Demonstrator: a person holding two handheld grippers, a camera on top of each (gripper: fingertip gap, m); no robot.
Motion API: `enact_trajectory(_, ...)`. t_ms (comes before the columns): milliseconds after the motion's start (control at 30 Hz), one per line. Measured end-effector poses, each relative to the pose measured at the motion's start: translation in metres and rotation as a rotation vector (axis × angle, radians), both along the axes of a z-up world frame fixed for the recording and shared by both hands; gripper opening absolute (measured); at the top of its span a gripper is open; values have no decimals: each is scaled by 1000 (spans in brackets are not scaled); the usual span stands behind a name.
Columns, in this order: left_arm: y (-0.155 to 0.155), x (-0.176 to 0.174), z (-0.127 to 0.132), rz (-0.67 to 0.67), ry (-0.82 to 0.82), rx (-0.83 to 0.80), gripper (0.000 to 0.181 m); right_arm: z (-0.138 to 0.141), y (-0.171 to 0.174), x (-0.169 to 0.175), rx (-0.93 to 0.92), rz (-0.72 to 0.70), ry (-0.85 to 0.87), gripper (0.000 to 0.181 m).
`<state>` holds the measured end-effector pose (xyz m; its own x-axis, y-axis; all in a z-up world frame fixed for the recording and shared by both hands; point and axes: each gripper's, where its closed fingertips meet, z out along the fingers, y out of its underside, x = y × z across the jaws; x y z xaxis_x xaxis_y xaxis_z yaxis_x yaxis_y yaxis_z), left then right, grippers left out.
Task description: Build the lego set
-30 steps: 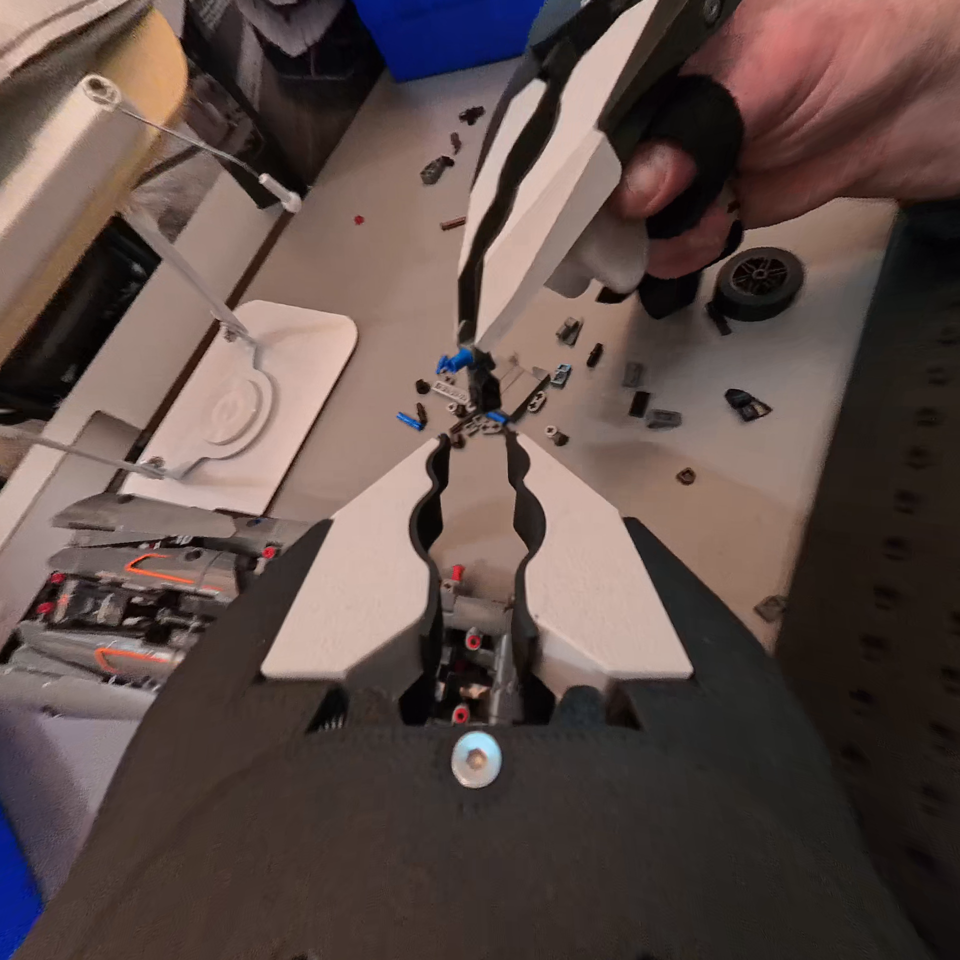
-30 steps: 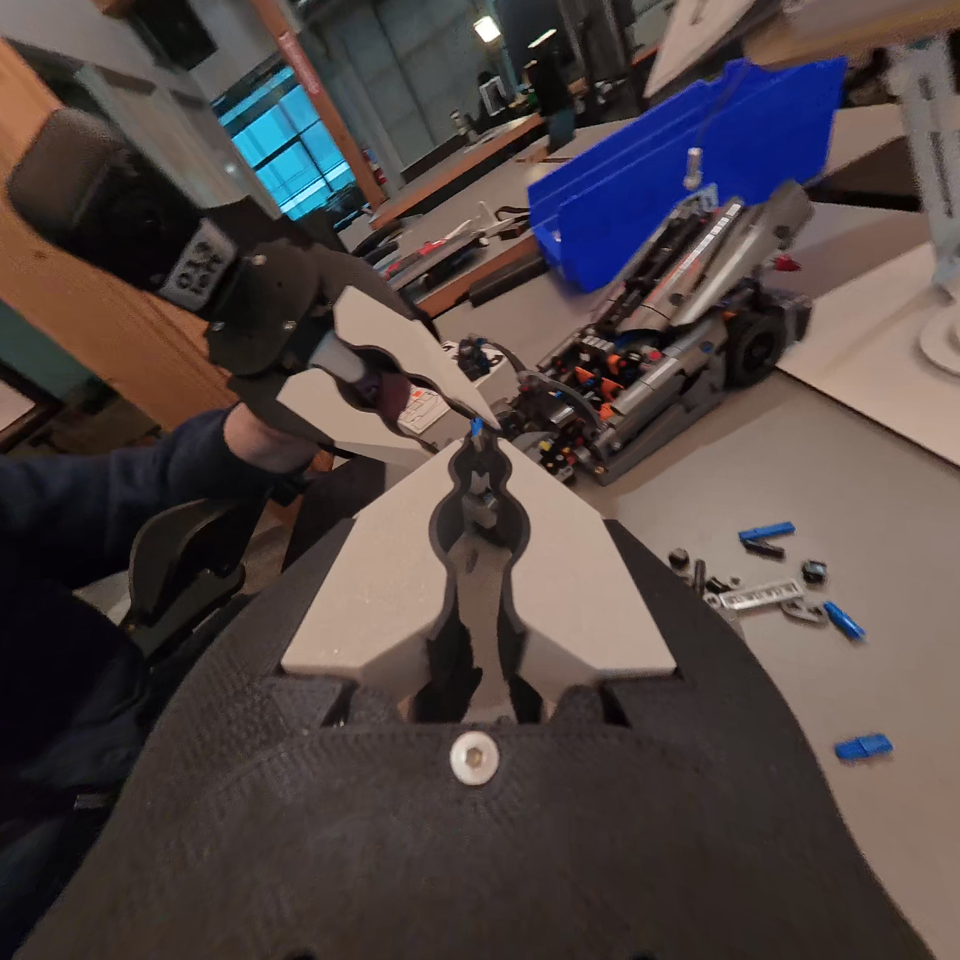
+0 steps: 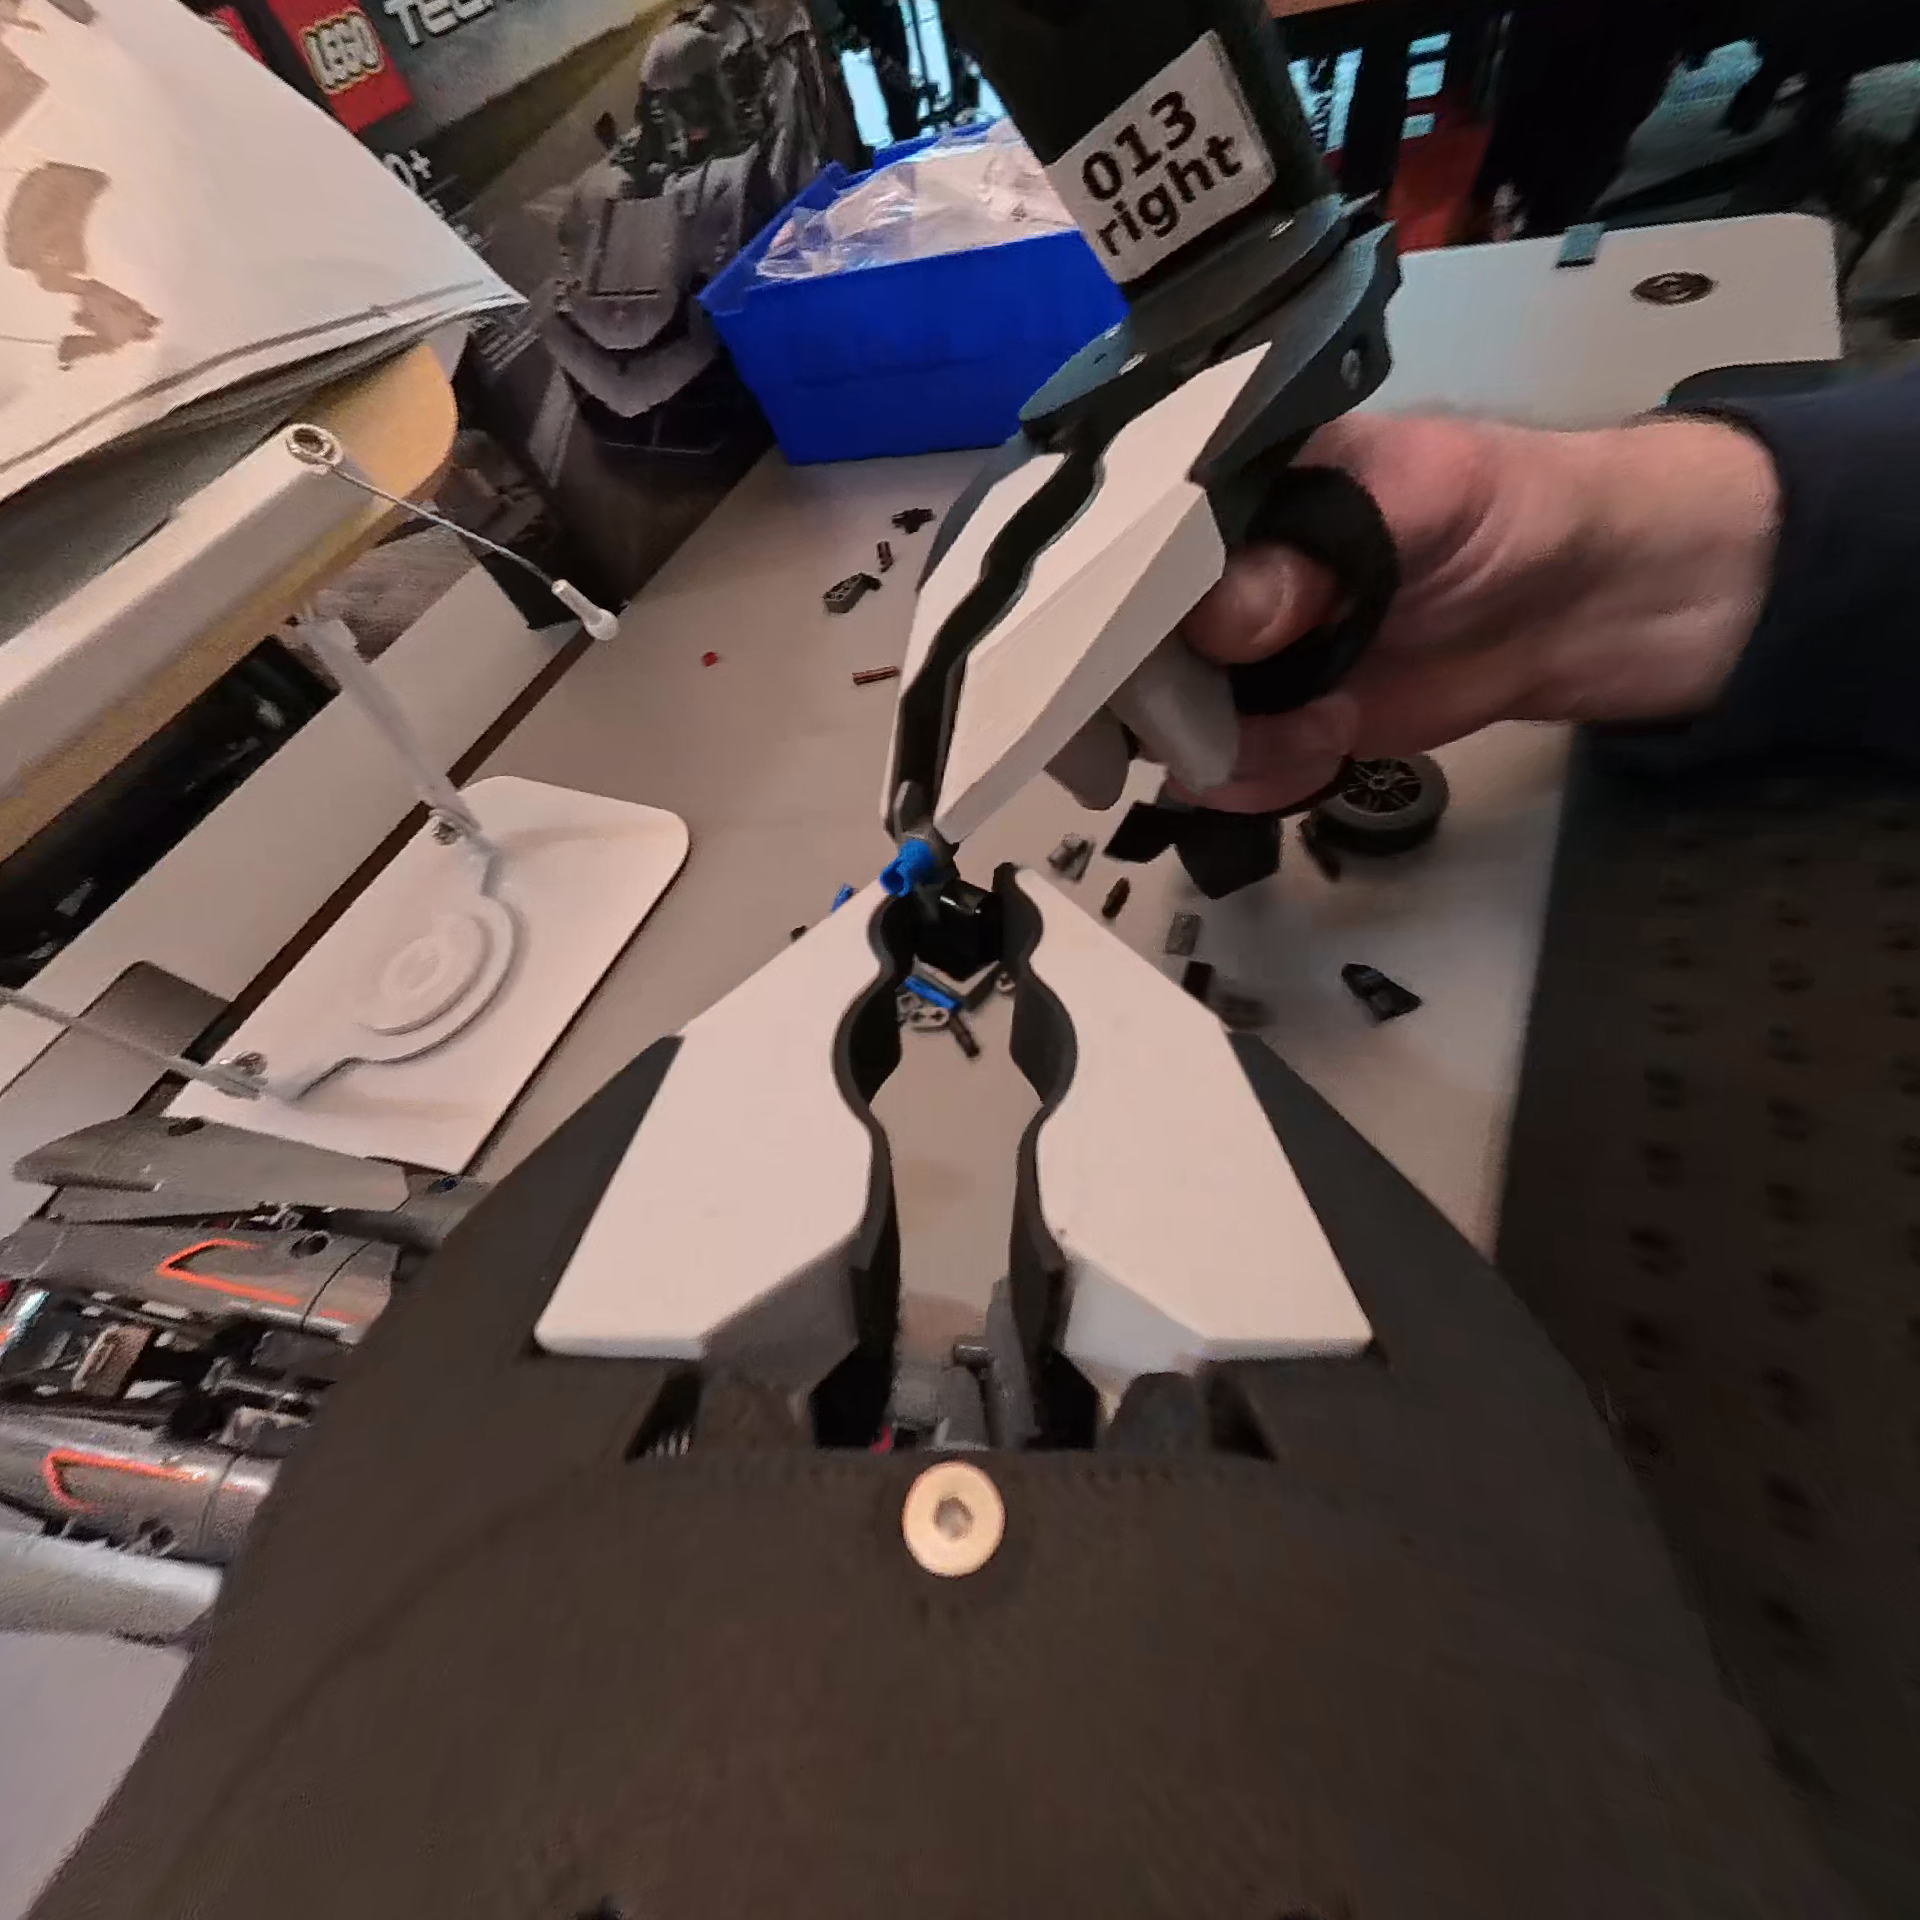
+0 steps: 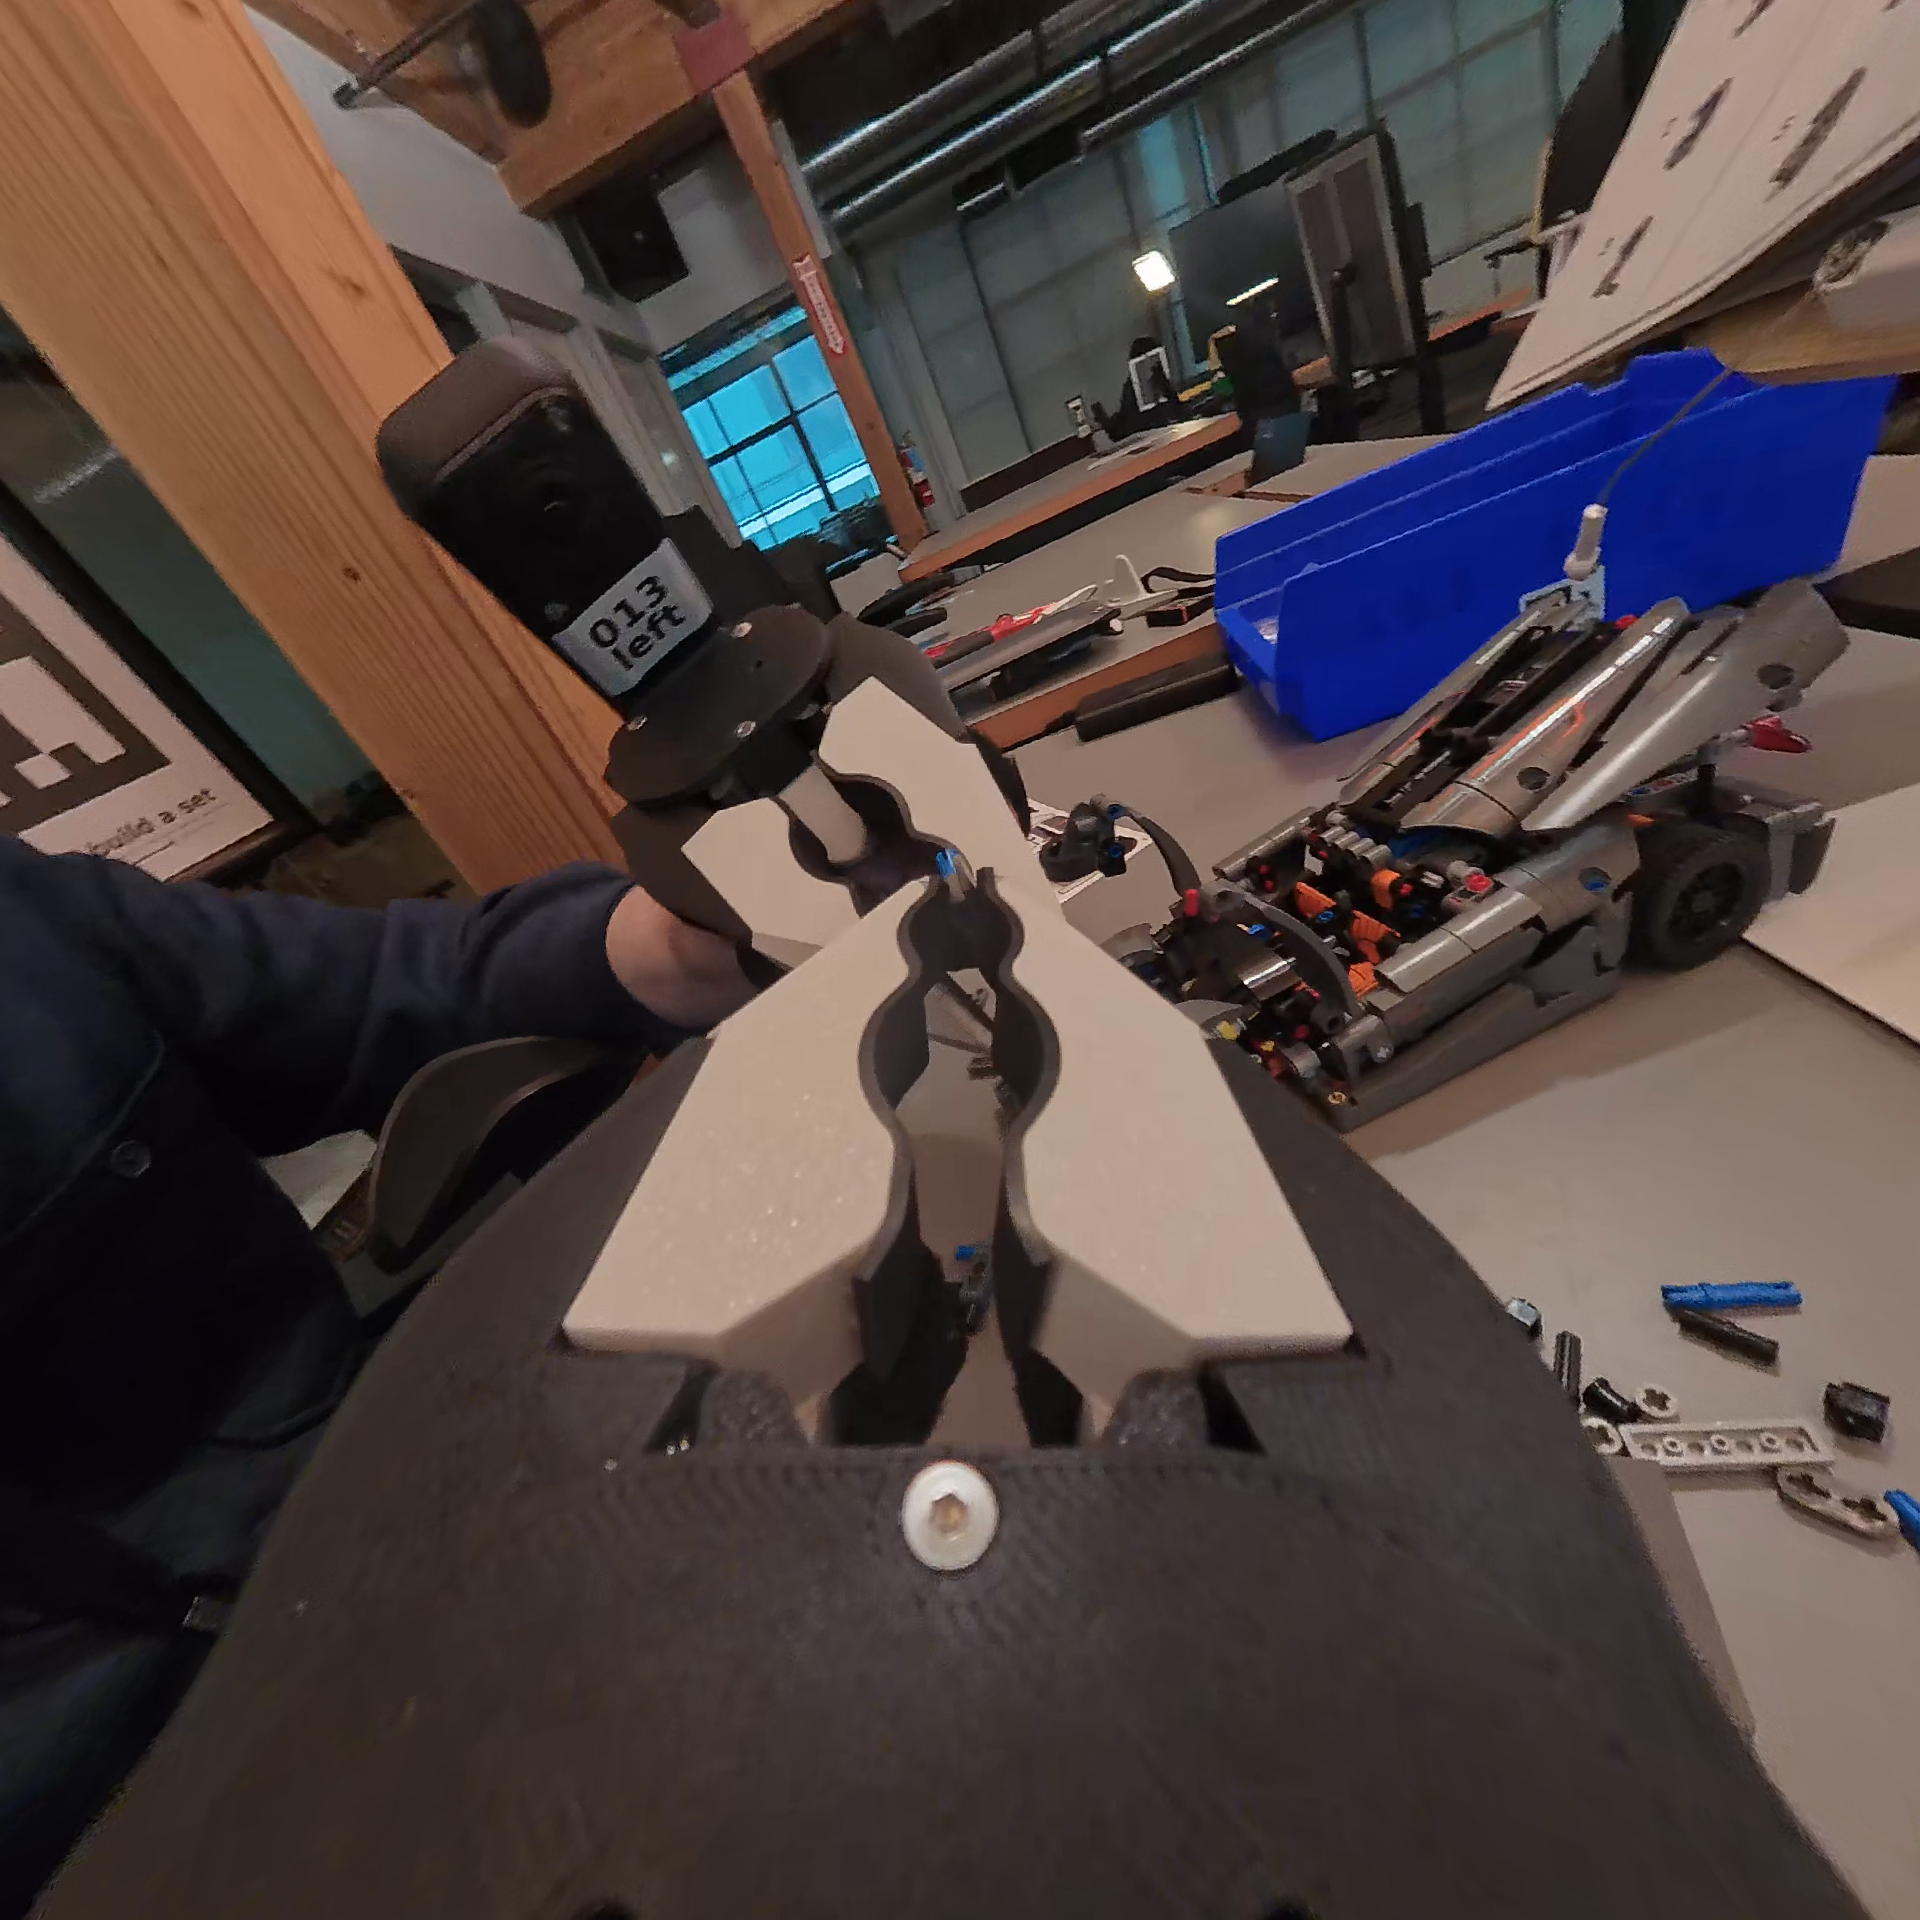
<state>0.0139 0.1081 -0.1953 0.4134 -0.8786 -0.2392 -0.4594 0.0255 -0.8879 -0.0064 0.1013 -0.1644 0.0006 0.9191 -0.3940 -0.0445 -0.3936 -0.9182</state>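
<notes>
My left gripper (image 3: 943, 888) has its jaws around a small black lego piece (image 3: 951, 933), held above the table. My right gripper (image 3: 914, 826) comes down from the upper right, shut on a small piece with a blue pin (image 3: 904, 868) that touches the black piece. In the right wrist view my right gripper (image 4: 961, 894) holds the blue pin (image 4: 948, 864) at its tips, and the left gripper's fingers (image 4: 904, 758) meet it from the left. The part-built grey lego car (image 4: 1507, 883) stands to the right; it also shows in the left wrist view (image 3: 187, 1309).
Loose pieces lie on the grey table: a grey plate (image 4: 1725, 1444), a blue axle (image 4: 1730, 1294), small black parts (image 3: 1377, 987) and a wheel (image 3: 1387, 790). A blue bin (image 3: 914, 332), a lego box (image 3: 582, 156) and a white stand base (image 3: 436, 966) stand behind. Both grippers' tips are close together, under 4 cm apart. Both grippers' tips are roughly 20 cm from the part-built grey lego car (image 4: 1507, 883).
The left gripper has moved up to the right gripper's tips and now has the black piece between its jaws. Both grippers have risen from the table.
</notes>
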Motion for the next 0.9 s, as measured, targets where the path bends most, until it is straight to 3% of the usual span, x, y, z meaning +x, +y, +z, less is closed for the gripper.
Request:
enact_trajectory(200, 2, 1, 1, -7, -11, 3, 12, 1, 2, 2, -10, 1, 8, 2)
enact_trajectory(267, 3, -3, 3, -16, -43, -33, 22, 3, 2, 5, -21, 18, 22, 3)
enact_trajectory(900, -40, 6, 34, -382, -402, -344, 20, 18, -23, 11, -73, 243, 116, 3)
